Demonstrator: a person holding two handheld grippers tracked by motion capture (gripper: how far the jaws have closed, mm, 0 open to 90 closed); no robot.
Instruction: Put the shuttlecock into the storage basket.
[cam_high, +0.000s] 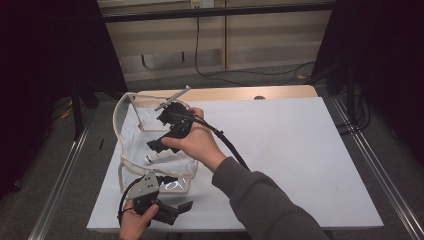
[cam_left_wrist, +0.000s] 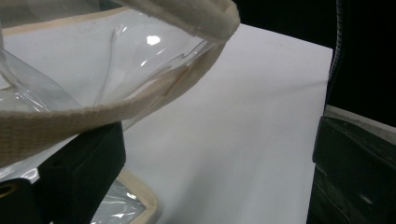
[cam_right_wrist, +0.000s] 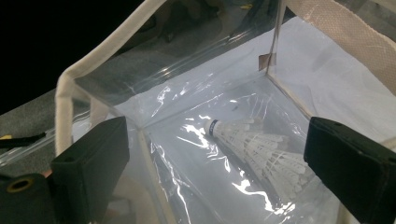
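Note:
A clear plastic bag (cam_high: 121, 131) with cream cloth trim stands open on the left of the white table. A white shuttlecock (cam_right_wrist: 261, 144) lies on the bag's bottom, cork end toward the far corner; the high view shows the shuttlecock (cam_high: 152, 158) too. My right gripper (cam_high: 155, 146) reaches down into the bag's mouth. In the right gripper view its jaws (cam_right_wrist: 217, 135) stand wide apart above the shuttlecock, with nothing between them. My left gripper (cam_high: 179, 210) sits at the bag's near corner, open. The bag's cream rim (cam_left_wrist: 154, 91) drapes over its left jaw.
The white sheet (cam_high: 290, 155) covers the table to the right of the bag. A wooden strip (cam_high: 280, 92) shows at the far edge. Metal rails (cam_high: 372, 165) run along both sides, and a black cable (cam_high: 220, 75) lies on the floor beyond.

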